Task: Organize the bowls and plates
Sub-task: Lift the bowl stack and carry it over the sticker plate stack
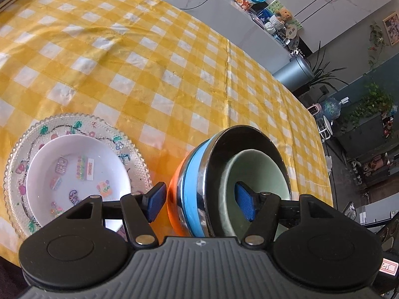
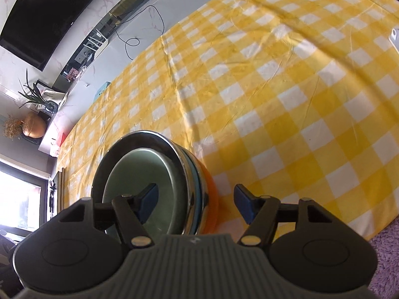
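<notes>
Close to us, our left tool (image 1: 199, 203) and our right tool (image 2: 195, 204) are both spread wide, each with one finger inside the bowl stack and one outside its wall. The green bowl (image 1: 256, 174) sits in the steel bowl (image 1: 245, 134), over blue and orange ones, on the table (image 1: 174, 62). Beside it, a white plate (image 1: 77, 172) lies on a glass plate (image 1: 22, 149). We think we are grabbing the stack; next we squeeze the rim.

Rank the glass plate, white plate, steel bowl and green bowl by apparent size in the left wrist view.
1. glass plate
2. white plate
3. steel bowl, though it sits tilted, so unsure against the white plate
4. green bowl
</notes>
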`<state>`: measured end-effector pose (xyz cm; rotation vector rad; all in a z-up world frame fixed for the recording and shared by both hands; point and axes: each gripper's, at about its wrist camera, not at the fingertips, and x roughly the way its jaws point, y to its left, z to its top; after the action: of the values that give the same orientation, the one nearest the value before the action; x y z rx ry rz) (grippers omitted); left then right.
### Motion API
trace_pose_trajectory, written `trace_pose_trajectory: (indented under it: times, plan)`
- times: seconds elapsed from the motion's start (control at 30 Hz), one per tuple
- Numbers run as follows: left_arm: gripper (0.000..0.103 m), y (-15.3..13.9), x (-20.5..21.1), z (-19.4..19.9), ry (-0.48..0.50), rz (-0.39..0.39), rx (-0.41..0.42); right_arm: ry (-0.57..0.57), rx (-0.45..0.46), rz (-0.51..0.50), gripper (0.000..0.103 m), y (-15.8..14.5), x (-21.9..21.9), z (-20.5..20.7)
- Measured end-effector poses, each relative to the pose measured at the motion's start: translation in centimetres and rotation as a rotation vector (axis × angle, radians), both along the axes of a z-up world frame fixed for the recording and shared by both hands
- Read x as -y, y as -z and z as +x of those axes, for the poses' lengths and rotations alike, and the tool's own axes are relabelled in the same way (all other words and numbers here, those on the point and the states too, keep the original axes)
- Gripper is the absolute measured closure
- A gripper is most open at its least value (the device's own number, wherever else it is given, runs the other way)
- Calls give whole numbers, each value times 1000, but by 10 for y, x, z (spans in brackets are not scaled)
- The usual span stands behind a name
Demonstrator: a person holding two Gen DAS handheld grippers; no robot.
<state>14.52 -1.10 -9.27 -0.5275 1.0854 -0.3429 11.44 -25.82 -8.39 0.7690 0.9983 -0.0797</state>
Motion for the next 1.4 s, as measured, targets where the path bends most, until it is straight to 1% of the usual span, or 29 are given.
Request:
trace_pose_trajectory:
  times: [0.2, 0.27, 0.33, 0.37, 0.5, 0.7, 0.87, 1.0, 1.2, 1.4]
  plan:
    - [35, 9, 3, 5, -3, -2, -31, 6, -23, 45, 38, 15, 5, 5]
    - [42, 10, 3, 7, 0, 2, -36, 7, -27, 64, 41, 19, 7, 6]
    - [44, 10, 4, 8, 4, 7, -39, 12, -34, 81, 45, 23, 7, 7]
    - [47, 10, 4, 8, 5, 13, -41, 14, -37, 91, 47, 24, 8, 8]
    - [50, 10, 7, 9, 14, 34, -42, 20, -39, 150, 55, 30, 11, 10]
    - [50, 9, 10, 9, 16, 54, -35, 24, -44, 156, 58, 28, 11, 9]
    - [50, 9, 8, 7, 14, 46, -39, 15, -49, 130, 60, 22, 8, 8]
    - [50, 3, 6, 2, 16, 48, -17, 9, -39, 118, 60, 18, 6, 4]
    - [50, -14, 0, -7, 12, 31, 18, 0, -2, 96, 60, -2, 0, -3]
    - [50, -35, -18, -18, -12, 45, 62, -28, 37, 101, 61, -21, -16, -10]
